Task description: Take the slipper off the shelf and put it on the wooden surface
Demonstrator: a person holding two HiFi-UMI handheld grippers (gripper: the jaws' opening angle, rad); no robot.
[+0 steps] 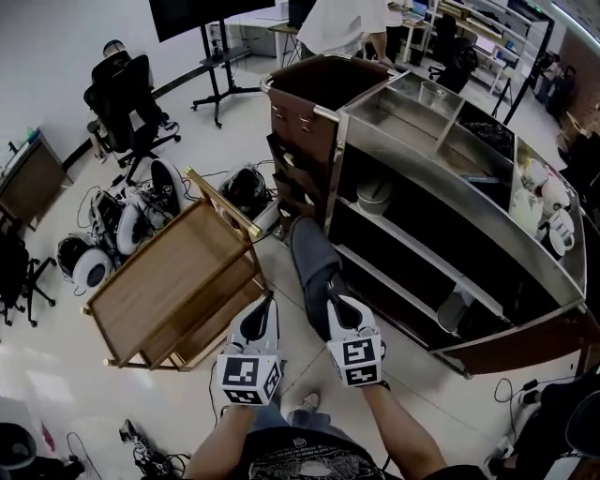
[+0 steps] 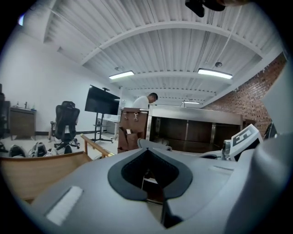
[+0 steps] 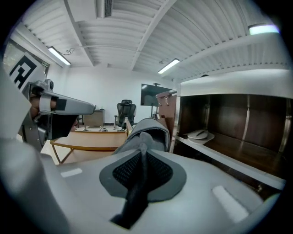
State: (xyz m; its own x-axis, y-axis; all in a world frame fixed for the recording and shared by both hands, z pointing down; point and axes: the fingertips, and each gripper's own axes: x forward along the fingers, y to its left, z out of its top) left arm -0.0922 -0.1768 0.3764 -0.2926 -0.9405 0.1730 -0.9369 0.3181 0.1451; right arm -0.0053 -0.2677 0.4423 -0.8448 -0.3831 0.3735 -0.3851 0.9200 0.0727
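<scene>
A dark grey slipper (image 1: pixel 312 262) hangs in the air between the metal shelf unit (image 1: pixel 441 159) and the wooden table (image 1: pixel 169 281), toe pointing away from me. My right gripper (image 1: pixel 330 306) is shut on its near edge. In the right gripper view the slipper (image 3: pixel 149 131) rises straight ahead of the jaws, its rim pinched between them at my right gripper (image 3: pixel 140 157). My left gripper (image 1: pixel 265 303) floats just left of it, over the table's near corner, shut with nothing in it. The left gripper view shows the slipper (image 2: pixel 153 144) beyond my left gripper (image 2: pixel 149 172).
A white object (image 1: pixel 374 195) lies on a middle shelf board. Office chairs (image 1: pixel 127 98) and a heap of shoes and cables (image 1: pixel 122 225) crowd the floor left of the table. A person (image 1: pixel 342 23) stands behind the shelf unit. White items (image 1: pixel 548 202) fill its top right tray.
</scene>
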